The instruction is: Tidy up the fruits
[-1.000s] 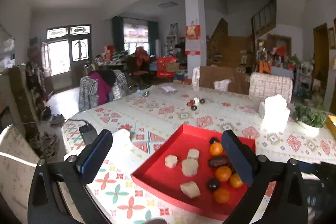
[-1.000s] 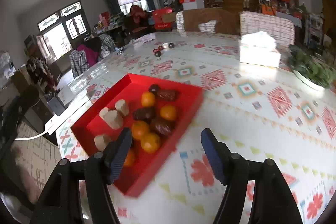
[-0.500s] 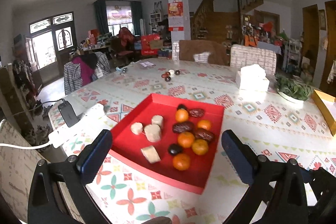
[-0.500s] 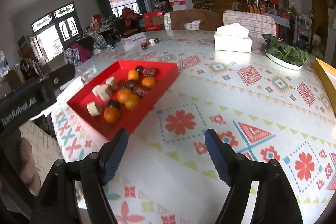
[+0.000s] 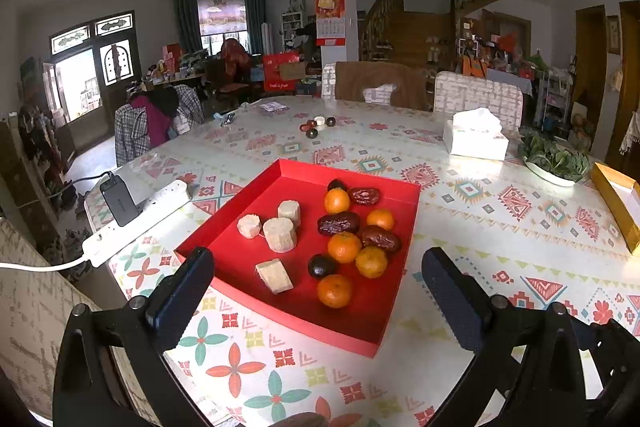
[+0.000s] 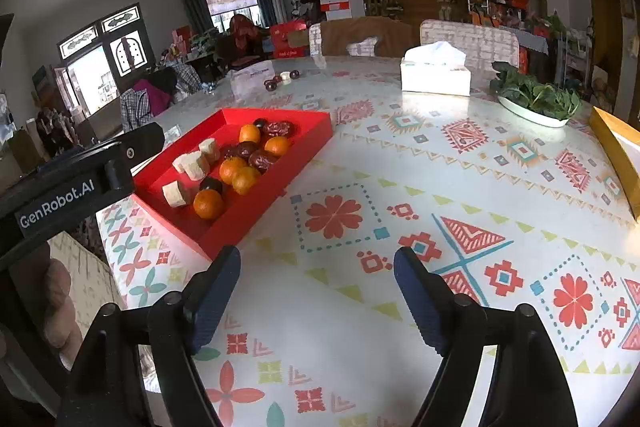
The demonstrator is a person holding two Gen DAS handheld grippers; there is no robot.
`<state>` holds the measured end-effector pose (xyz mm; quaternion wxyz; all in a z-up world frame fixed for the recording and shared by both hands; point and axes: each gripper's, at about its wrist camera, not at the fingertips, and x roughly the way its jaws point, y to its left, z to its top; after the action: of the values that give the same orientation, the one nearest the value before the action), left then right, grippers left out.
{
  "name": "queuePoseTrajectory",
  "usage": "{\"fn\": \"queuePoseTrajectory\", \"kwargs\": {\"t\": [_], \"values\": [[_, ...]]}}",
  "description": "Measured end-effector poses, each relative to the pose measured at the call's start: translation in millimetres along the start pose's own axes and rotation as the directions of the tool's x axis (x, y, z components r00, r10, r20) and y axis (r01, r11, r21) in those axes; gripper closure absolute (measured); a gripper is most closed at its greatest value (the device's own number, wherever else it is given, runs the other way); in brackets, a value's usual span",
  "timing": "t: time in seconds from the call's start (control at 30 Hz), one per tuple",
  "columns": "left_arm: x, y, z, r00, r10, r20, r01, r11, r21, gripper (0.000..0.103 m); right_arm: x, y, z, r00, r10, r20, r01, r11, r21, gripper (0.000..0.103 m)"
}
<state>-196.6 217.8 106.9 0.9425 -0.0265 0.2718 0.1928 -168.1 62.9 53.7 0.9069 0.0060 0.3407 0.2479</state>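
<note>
A red tray (image 5: 386, 323) (image 6: 244, 215) lies on the patterned table. It holds several small oranges (image 5: 334, 291) (image 6: 208, 203), dark red dates (image 5: 338, 223) (image 6: 263, 159), dark round fruits (image 5: 321, 265) and pale sugarcane chunks (image 5: 280, 234) (image 6: 176, 193). My left gripper (image 5: 318, 291) is open and empty, hovering over the tray's near edge. My right gripper (image 6: 317, 285) is open and empty above bare tablecloth, right of the tray. The left gripper's body (image 6: 76, 183) shows at the left of the right wrist view.
A white tissue box (image 5: 476, 141) (image 6: 436, 75), a plate of greens (image 5: 554, 163) (image 6: 534, 103) and a yellow box (image 5: 618, 203) (image 6: 618, 155) stand at the right. A power strip with charger (image 5: 132, 219) lies left of the tray. Small fruits (image 5: 316, 126) sit far back. Chairs line the far edge.
My left gripper has swung right and drawn back so the tray sits centred between its fingers. My right gripper has moved right, away from the tray, over bare tablecloth.
</note>
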Motion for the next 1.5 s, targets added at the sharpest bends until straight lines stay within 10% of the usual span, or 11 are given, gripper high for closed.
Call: {"fn": "queuePoseTrajectory", "kwargs": {"t": [1.5], "values": [[30.5,40.0,-12.4,0.995,-0.046,-0.092,0.04,0.997,-0.07,0.0,28.9,41.9,-0.2,0.998,0.0,-0.068,-0.006,0.997,-0.077,0.017]]}}
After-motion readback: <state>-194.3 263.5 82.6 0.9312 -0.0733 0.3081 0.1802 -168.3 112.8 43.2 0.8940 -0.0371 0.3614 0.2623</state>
